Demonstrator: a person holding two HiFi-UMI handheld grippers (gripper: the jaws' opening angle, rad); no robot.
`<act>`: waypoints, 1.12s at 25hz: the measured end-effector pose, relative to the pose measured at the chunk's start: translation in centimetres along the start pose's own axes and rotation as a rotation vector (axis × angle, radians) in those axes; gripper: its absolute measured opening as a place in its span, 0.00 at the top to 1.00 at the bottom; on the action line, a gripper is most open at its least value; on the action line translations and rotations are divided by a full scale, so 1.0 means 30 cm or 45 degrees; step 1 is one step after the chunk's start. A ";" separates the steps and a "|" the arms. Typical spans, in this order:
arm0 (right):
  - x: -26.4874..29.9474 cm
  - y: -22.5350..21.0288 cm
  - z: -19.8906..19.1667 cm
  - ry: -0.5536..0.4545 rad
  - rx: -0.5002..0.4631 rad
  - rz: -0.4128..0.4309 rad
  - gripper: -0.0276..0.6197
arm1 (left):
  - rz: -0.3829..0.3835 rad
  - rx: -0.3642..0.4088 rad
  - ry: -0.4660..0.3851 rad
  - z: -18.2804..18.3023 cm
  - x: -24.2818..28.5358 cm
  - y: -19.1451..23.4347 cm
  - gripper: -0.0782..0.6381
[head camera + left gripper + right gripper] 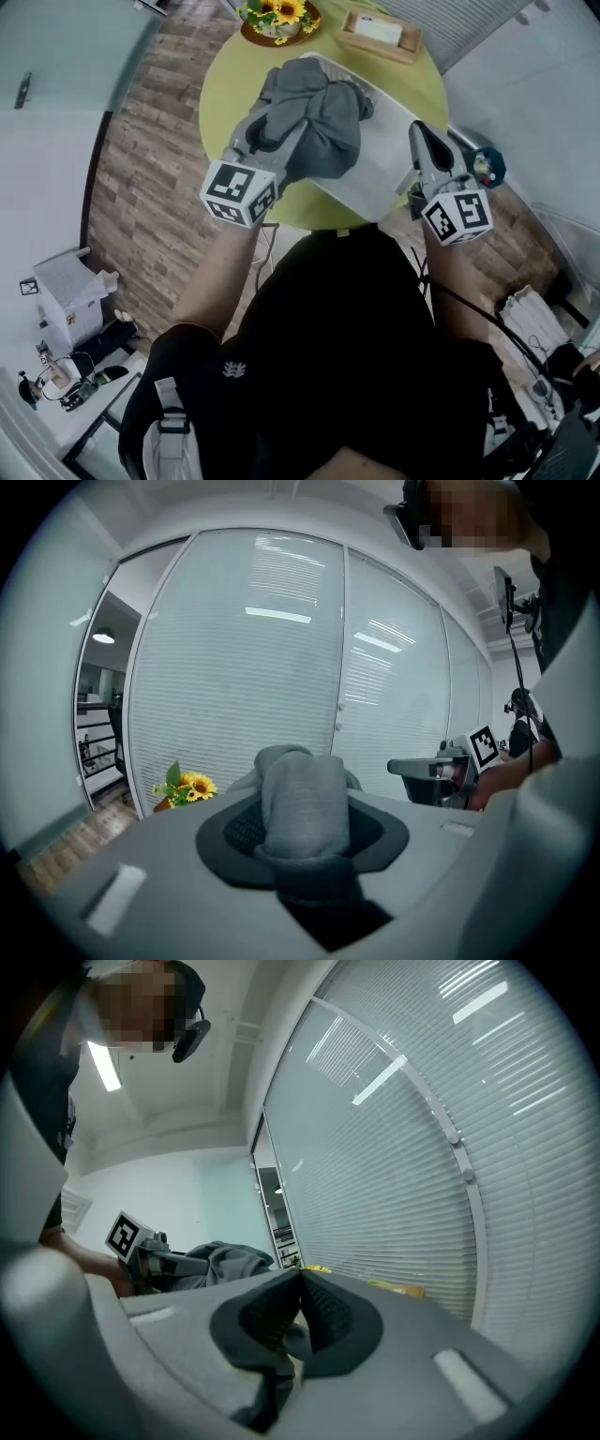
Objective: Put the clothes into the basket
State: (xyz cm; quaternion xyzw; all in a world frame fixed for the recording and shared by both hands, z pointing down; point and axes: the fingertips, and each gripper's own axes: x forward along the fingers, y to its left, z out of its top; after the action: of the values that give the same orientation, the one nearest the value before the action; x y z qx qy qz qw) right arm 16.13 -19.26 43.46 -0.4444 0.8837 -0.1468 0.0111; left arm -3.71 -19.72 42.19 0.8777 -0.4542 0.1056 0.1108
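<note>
Two handheld grippers work above a round yellow-green table (230,84), seen from the camera on the person's head. The left gripper (270,139) has its dark ribbed jaws pinching a thick fold of a grey, crumpled cloth garment (323,112), which bulges up between the pads in the left gripper view and hangs in a bunch beyond them. The right gripper (421,139) has its jaws pressed together at the tips with nothing between them, and it stands well apart from the garment, at the opposite side of a white rectangular basket (389,164). The garment lies over the basket's left end; whether it rests inside or hangs just above cannot be told. Each gripper carries a white cube with black square markers, the left cube (238,192) and the right cube (457,216) nearest the person, who wears black clothing (347,328). At the table's far edge stand a bunch of yellow sunflowers in a brown bowl (278,14) and a shallow wooden tray (380,36). Wood-plank flooring (150,169) surrounds the table, and a glass wall with white blinds (253,667) rises behind it.
</note>
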 end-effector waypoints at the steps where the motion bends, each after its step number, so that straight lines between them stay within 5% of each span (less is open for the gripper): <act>1: 0.003 0.006 0.002 0.001 0.001 0.005 0.95 | -0.003 -0.002 0.010 -0.009 0.007 0.003 0.67; 20: 0.016 -0.029 -0.028 0.030 0.013 -0.016 0.95 | -0.125 -0.026 0.171 -0.154 0.158 -0.077 0.64; 28: -0.002 -0.034 -0.037 0.033 0.023 -0.049 0.95 | -0.099 0.099 0.137 -0.138 0.168 -0.082 0.66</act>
State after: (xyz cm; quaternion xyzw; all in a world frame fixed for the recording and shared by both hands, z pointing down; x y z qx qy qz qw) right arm 16.79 -19.50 44.79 -0.4592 0.8737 -0.1606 0.0007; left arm 0.81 -21.04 47.33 0.8914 -0.4087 0.1656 0.1050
